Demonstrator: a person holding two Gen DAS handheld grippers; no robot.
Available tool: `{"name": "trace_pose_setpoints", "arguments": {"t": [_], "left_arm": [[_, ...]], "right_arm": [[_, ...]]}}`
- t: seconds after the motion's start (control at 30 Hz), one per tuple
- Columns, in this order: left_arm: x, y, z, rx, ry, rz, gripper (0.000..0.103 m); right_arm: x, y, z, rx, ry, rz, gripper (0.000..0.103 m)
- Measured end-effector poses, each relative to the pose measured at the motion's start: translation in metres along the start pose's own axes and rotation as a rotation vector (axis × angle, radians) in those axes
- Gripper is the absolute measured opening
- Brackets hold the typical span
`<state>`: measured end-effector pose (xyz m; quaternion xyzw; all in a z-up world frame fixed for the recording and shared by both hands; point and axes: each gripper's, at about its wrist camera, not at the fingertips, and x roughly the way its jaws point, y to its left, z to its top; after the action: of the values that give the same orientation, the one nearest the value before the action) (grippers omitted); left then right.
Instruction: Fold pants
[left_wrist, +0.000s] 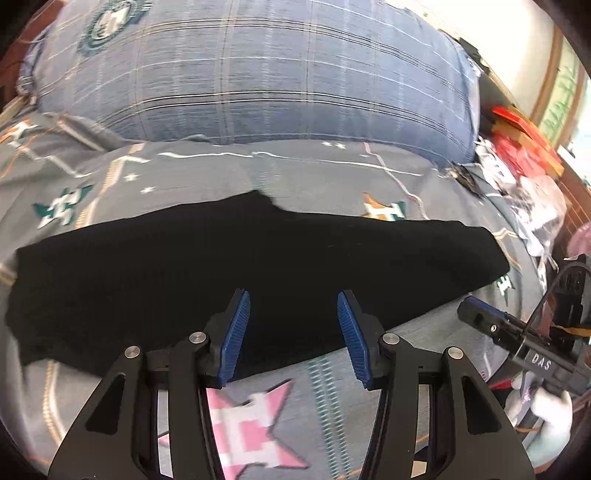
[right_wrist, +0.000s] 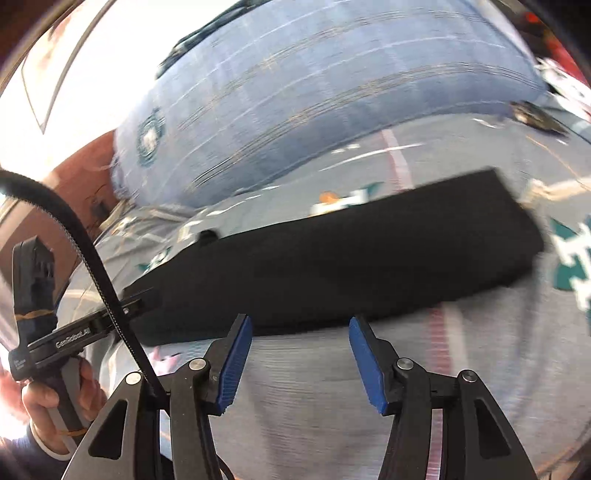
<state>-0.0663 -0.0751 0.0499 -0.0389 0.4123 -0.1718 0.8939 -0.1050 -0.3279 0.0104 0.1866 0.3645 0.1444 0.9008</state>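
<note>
Here we are over the bed, its grey patterned bedsheet (left_wrist: 325, 173) printed with pink and teal stars. The black fabric pants (left_wrist: 240, 273) lie flat on it in a long folded band, running crosswise in front of the big blue plaid pillow (left_wrist: 258, 74). The left claw (left_wrist: 293, 312) hangs over the near edge of the pants, blue pads parted, nothing between them. The right claw (right_wrist: 301, 332) sits just short of that same dark band, above bare sheet, jaws likewise apart and empty. In the right wrist view the person's hand (right_wrist: 55, 395) shows at the left, wrapped round the other tool's handle, a black cable (right_wrist: 85, 251) arcing past. Red packets (left_wrist: 517, 147) clutter the far right bedside.
</note>
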Motion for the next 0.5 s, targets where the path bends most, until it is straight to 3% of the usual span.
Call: {"name": "trace_pose_setpoints", "arguments": {"t": [0.13, 0.3, 0.5], "left_arm": [[0.019, -0.019, 0.013, 0.022, 0.025, -0.097, 0.049], [0.044, -0.049, 0.034, 0.072, 0.067, -0.172, 0.049], [0.053, -0.072, 0.047, 0.141, 0.060, -0.170, 0.049]], "right_arm": [[-0.018, -0.037, 0.003, 0.094, -0.026, -0.065, 0.055], [-0.028, -0.069, 0.013, 0.167, -0.038, -0.076, 0.057], [-0.046, -0.072, 0.052, 0.079, -0.089, -0.295, 0.057]]}}
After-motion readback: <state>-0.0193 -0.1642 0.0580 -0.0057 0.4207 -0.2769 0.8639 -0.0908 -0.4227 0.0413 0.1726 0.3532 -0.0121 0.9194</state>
